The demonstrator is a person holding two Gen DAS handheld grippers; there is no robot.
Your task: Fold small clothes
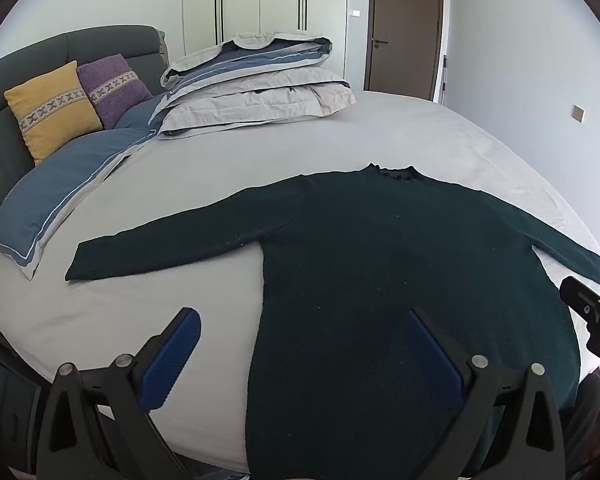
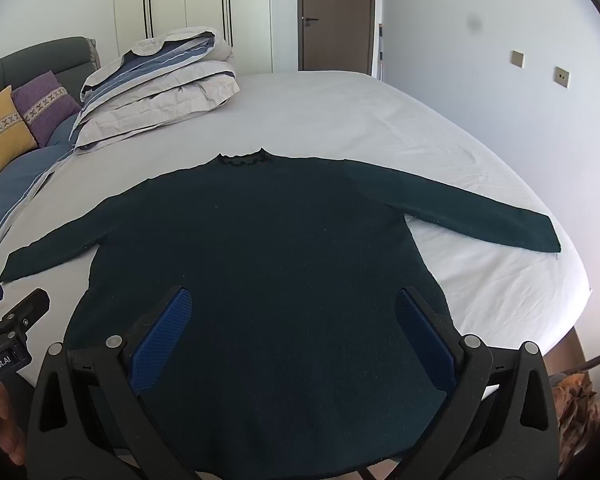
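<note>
A dark green long-sleeved sweater [image 1: 380,248] lies flat on the grey bed sheet [image 1: 220,168], collar away from me and both sleeves spread out. It also shows in the right wrist view [image 2: 260,240]. My left gripper [image 1: 304,344] is open and empty above the sweater's lower left side, its left finger over bare sheet. My right gripper [image 2: 292,320] is open and empty above the sweater's lower body. The right gripper also shows at the right edge of the left wrist view [image 1: 592,304], and the left gripper shows at the left edge of the right wrist view [image 2: 8,320].
A folded duvet [image 1: 256,84] is stacked at the far side of the bed. A yellow cushion [image 1: 52,108] and a purple cushion [image 1: 114,88] lean on the dark headboard [image 1: 28,52] at the left, above a blue pillow [image 1: 72,184]. The bed's right edge [image 2: 572,272] is near the wall.
</note>
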